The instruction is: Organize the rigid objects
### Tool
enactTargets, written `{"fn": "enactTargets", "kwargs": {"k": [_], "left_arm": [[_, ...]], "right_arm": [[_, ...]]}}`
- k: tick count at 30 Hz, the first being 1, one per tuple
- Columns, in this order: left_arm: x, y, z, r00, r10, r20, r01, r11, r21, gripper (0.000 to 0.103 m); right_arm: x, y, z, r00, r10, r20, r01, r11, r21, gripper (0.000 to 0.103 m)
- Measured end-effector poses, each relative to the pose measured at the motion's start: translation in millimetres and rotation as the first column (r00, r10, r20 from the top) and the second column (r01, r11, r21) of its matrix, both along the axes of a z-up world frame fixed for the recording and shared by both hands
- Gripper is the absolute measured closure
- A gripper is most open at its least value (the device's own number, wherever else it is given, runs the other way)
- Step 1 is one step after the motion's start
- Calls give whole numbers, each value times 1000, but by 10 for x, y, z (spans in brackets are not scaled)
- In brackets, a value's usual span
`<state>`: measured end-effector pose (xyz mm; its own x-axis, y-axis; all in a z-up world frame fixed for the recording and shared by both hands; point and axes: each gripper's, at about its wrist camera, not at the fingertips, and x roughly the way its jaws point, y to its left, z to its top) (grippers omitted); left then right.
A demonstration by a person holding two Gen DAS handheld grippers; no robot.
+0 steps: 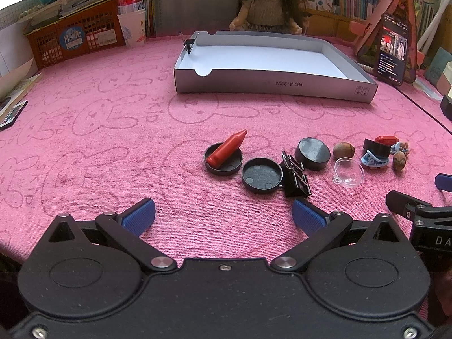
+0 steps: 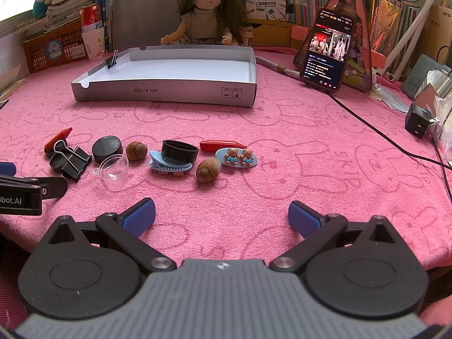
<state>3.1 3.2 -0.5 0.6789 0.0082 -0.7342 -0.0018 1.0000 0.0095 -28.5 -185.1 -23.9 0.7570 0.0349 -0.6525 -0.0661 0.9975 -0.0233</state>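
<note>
- Pink terry cloth over the tabletop (image 2: 282, 130); small rigid items strung in a loose row across its near-middle, none yet in the grey cardboard tray (image 2: 169, 93) that sits well behind them.
- Left tongs (image 1: 223, 214): spread wide, nothing between the blue pads, hovering just short of the left end of the row.
- Right tongs (image 2: 221, 216): likewise spread and empty, facing the right end of the row.
- Step in hand, as judged: first pick not yet begun; both tools lined up ahead of the items.
- Red crayon-shaped piece (image 1: 227, 148): propped in a shallow black lid (image 1: 223, 159), blunt end down in the lid, pointed tip raised and aimed up-right toward the tray; long axis diagonal, near-left to far-right in the left view.
- Second red piece (image 2: 221, 144): flat on the cloth, long axis nearly straight left-right, tip to the right.
- Blue hair clip (image 2: 169, 166): long axis left-right, touching a black cup-like lid (image 2: 179, 151) behind it.
- Hazelnut (image 2: 208, 170): nearest item to the right tongs, clear of its neighbours.
- Advice for a clean grasp: close across the short width of the long pieces, pads square to the long axis, near mid-length; on the propped piece, expect the lid beneath to shift.
- Risk noted: clear plastic dome (image 2: 114, 169) and binder clip (image 2: 73, 161) close together, easily knocked.
</note>
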Motion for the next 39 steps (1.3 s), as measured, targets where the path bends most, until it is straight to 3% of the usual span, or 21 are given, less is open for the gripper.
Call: {"fn": "enactTargets", "kwargs": {"k": [13, 17, 20, 25, 30, 32, 35, 39], "left_arm": [[-136, -4, -49, 997, -12, 77, 12, 1000, 6, 0], [-127, 1, -36, 998, -14, 55, 14, 1000, 0, 1], [-130, 35, 11, 998, -17, 65, 18, 1000, -15, 10], [-186, 85, 107, 994, -56, 97, 63, 995, -76, 35], [-261, 45, 207, 985, -117, 123, 134, 982, -137, 59], [-282, 9, 233, 980, -154, 124, 173, 971, -166, 62], [-299, -73, 250, 972, -200, 126, 221, 957, -189, 66], [-248, -176, 211, 972, -203, 118, 221, 961, -169, 73]], "right_arm": [[-20, 6, -10, 1000, 0, 17, 0, 1000, 3, 0], [-36, 3, -17, 999, 4, 32, -5, 1000, 4, 0], [-58, -4, -13, 999, 12, 51, -12, 1000, 12, 3], [-90, -7, 40, 995, 23, 92, -26, 999, 33, 7], [-102, -8, 88, 991, 36, 128, -42, 998, 44, 25], [-98, -9, 103, 989, 46, 140, -52, 998, 46, 32], [-64, 11, 99, 990, 53, 134, -57, 998, 30, 49], [-27, 14, 71, 991, 59, 120, -65, 997, 44, 57]]}}
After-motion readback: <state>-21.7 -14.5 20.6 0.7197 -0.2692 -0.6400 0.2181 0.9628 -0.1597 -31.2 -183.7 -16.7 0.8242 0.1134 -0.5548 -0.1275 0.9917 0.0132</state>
